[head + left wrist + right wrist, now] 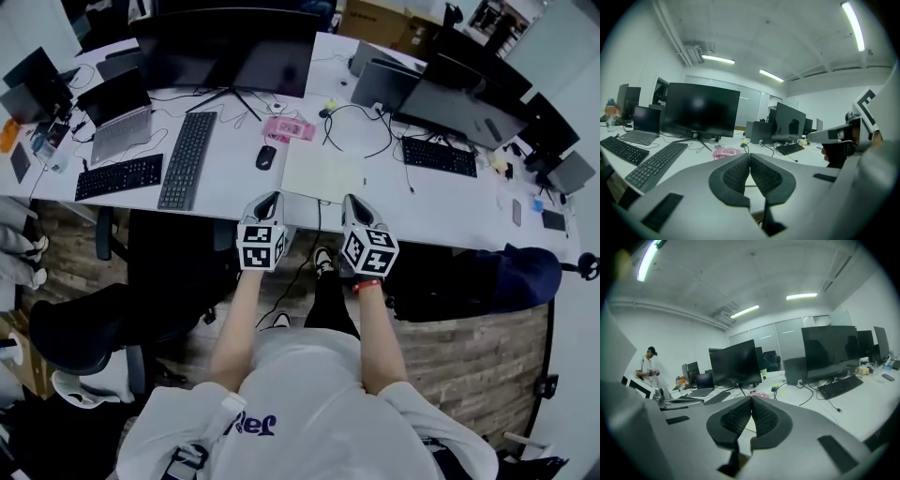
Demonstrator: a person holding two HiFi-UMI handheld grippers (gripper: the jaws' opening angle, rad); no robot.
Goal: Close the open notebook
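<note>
2 claws sit at the ends of your forearms, low in the head view, each with its marker cube facing up toward you: the left cube (261, 246) and the right cube (368, 250) hang over the gap between your lap and the counter (441, 206). Your left claw (271, 200) has its jaws pressed together with nothing between them; its own view shows the ribbed pads (736, 176) meeting at the tip. Your right claw (350, 201) is the same, pads (736, 418) touching and empty. Both tips point at the counter's near edge, side by side and apart from each other. Just past them lies the notebook (323, 172), a pale rectangle flat on the counter between the 2 tips; you cannot tell from these views whether it lies open or closed, and neither claw touches it. 1 thin black cable (302, 258) drops from the counter edge by the notebook toward the wooden floor (469, 356). Left of the notebook sits a black mouse (266, 157), and beyond that a pink object (289, 128). Further left lie 2 black keyboards, a long one (188, 159) and a shorter one (119, 176). Behind them stands a large dark monitor (230, 52), with a laptop (117, 117) to its left. On the right, another keyboard (439, 156) sits before a second monitor (469, 108). Far off in the right gripper view, a person (648, 364) stands by the wall.
</note>
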